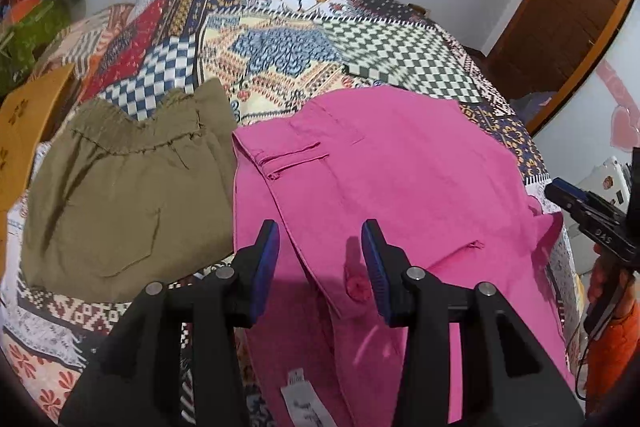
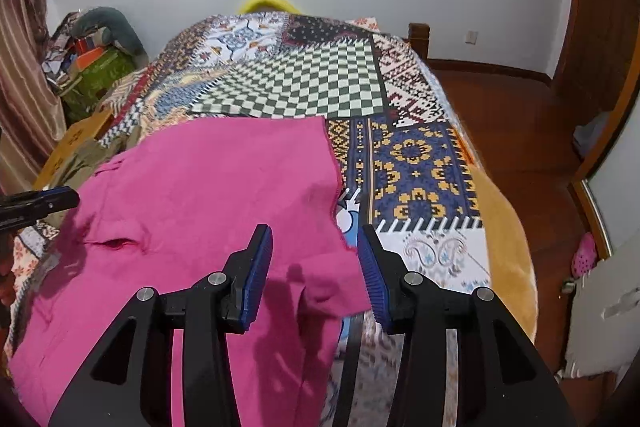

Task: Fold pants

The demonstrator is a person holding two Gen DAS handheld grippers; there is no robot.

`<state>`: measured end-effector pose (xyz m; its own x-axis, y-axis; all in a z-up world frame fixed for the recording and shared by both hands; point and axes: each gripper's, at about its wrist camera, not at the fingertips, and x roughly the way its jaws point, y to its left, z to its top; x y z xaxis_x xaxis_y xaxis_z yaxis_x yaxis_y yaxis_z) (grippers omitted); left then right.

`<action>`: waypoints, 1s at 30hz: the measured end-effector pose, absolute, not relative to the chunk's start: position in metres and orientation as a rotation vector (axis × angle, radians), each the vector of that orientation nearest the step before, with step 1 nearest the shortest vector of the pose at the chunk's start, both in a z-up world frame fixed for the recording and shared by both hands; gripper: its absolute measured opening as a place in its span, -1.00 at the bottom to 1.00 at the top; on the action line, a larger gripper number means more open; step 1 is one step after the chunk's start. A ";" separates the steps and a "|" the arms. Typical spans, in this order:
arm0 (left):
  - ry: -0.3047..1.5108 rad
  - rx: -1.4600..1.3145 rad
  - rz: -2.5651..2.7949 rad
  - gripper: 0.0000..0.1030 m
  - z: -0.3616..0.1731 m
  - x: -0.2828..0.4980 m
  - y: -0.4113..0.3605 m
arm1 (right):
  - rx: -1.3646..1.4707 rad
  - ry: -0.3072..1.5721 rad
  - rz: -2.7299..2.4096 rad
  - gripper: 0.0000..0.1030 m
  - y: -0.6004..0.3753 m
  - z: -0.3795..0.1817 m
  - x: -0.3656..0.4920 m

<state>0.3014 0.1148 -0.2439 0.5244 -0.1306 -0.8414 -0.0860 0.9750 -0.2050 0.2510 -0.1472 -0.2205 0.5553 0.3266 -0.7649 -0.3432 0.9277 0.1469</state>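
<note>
Pink pants (image 1: 400, 179) lie partly folded on the patterned bedspread (image 1: 288, 43), waistband and button near me. They also show in the right wrist view (image 2: 208, 195). My left gripper (image 1: 320, 251) is open and empty, just above the waistband by the button. My right gripper (image 2: 314, 259) is open and empty, over the pants' right edge. The right gripper also shows at the right edge of the left wrist view (image 1: 592, 219). The left gripper's tip shows at the left edge of the right wrist view (image 2: 40, 205).
Folded olive-green pants (image 1: 128, 195) lie left of the pink ones. A cardboard box (image 1: 24, 131) and clutter stand by the bed's left side. The bed's right edge (image 2: 508, 235) drops to a wooden floor (image 2: 520, 131). A wooden door is at the right.
</note>
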 end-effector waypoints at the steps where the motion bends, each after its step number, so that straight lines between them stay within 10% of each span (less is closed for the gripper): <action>1: 1.031 -0.243 -0.024 -0.18 -0.249 0.304 0.117 | -0.019 0.912 0.396 -0.22 -0.146 -0.225 0.256; 19: 1.002 -0.121 0.044 -0.41 -0.262 0.327 0.106 | -0.022 1.002 0.478 -0.24 -0.125 -0.261 0.294; 25: 0.992 -0.120 0.061 -0.61 -0.261 0.327 0.108 | -0.038 0.973 0.484 -0.79 -0.122 -0.259 0.291; 30: 0.955 -0.057 0.066 -0.88 -0.255 0.324 0.098 | -0.101 0.907 0.460 -0.84 -0.116 -0.252 0.285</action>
